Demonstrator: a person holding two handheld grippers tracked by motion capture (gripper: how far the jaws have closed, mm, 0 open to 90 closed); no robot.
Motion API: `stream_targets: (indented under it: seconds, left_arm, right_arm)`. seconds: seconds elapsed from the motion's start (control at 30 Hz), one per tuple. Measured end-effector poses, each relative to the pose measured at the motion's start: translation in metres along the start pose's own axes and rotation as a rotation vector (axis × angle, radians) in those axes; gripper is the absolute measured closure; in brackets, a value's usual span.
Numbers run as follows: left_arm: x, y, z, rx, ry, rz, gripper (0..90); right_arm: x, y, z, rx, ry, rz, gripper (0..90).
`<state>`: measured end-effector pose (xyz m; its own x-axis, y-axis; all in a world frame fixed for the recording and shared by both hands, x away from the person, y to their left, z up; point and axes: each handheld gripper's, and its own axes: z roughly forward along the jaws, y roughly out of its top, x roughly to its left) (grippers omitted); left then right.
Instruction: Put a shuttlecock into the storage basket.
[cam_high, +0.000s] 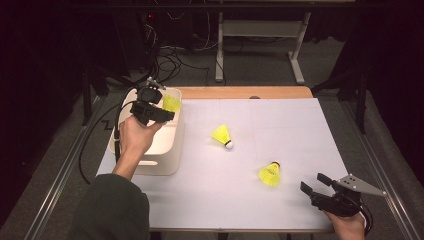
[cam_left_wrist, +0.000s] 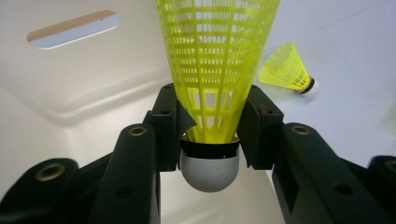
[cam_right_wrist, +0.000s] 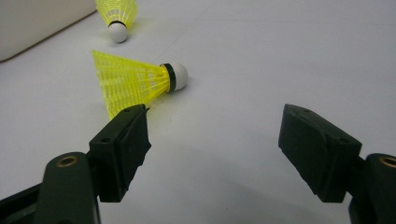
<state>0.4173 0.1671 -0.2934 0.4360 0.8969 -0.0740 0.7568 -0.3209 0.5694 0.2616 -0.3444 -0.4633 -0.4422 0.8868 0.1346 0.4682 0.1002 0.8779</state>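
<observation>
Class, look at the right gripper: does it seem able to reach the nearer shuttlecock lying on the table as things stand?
Probably yes. The right gripper is open, and the nearer shuttlecock lies on bare table just ahead of its jaws, slightly to one side, with nothing between them.

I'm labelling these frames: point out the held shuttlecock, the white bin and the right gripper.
held shuttlecock (cam_left_wrist: 210, 175), left gripper view, grey cork.
white bin (cam_high: 162, 162), high view, near wall.
right gripper (cam_right_wrist: 212, 149), right gripper view, midway between fingertips.

The left gripper (cam_left_wrist: 210, 135) clamps a yellow shuttlecock (cam_left_wrist: 215, 70) above the white bin (cam_left_wrist: 70, 93).
</observation>
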Motion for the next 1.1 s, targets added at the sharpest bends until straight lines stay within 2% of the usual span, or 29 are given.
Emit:
stream_targets:
  seconds: [0.67,1.1]
  left_arm:
    - [0.013,-0.005,0.008,0.012,0.027,-0.041,63.4]
    - [0.018,-0.009,0.011,0.018,0.038,-0.048,63.4]
  right_arm:
    - [0.000,0.000,0.000,0.001,0.001,-0.002,25.1]
    - [0.000,0.000,0.000,0.001,-0.002,0.000,25.2]
